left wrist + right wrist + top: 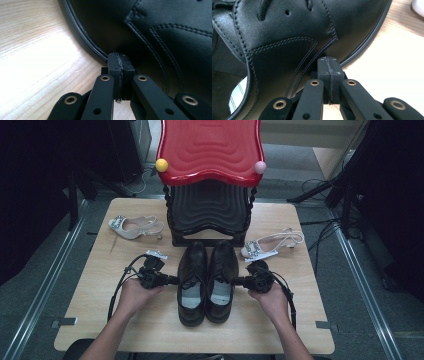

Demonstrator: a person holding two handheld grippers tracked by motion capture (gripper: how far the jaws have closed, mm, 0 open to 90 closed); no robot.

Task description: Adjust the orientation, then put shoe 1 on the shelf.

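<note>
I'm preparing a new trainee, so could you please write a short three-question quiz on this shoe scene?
1. True or false: the left hand-held gripper has its jaws wide open.
2. How many pale slingback heels lie on the table?
3. Multiple choice: the right hand-held gripper presses on the outer side of A) the right black shoe, B) the left black shoe, C) the red-topped stand.

Key
1. False: both grippers' jaws are shut, tips against the shoes' sides.
2. Two: the left heel and the right heel.
3. A.
</note>
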